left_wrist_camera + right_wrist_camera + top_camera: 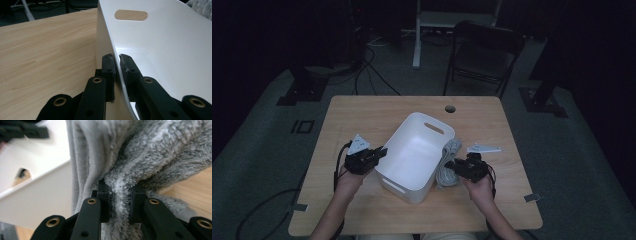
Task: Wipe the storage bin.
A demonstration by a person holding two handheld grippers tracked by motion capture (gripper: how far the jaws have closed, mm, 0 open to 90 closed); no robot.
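Table [362, 115]: light wood top, person's forearms come in from the near edge; round hole near the far edge.
Chair [484, 55]: dark folding chair on the floor beyond the table.
Basket [414, 150]: white plastic tub with slot handles, mid-table, tipped toward the left side, open top facing up and to the right; in the left gripper view its wall [155, 45] runs up the frame, slot handle at the top.
Towel [448, 167]: grey fluffy cloth, folded in layers, just beside the basket's right wall, touching it; in the right gripper view its pile [155, 150] bunches up against the white wall.
Left gripper [379, 152]: at the basket's left rim; jaws pinch the thin plastic edge [117, 67], one pad outside, one inside.
Right gripper [451, 164]: at the towel's near end; jaws pinch a fold of the grey cloth [119, 195], pads sunk into the pile.
Grey plate [483, 148]: flat three-cornered piece seen just past the right gripper.
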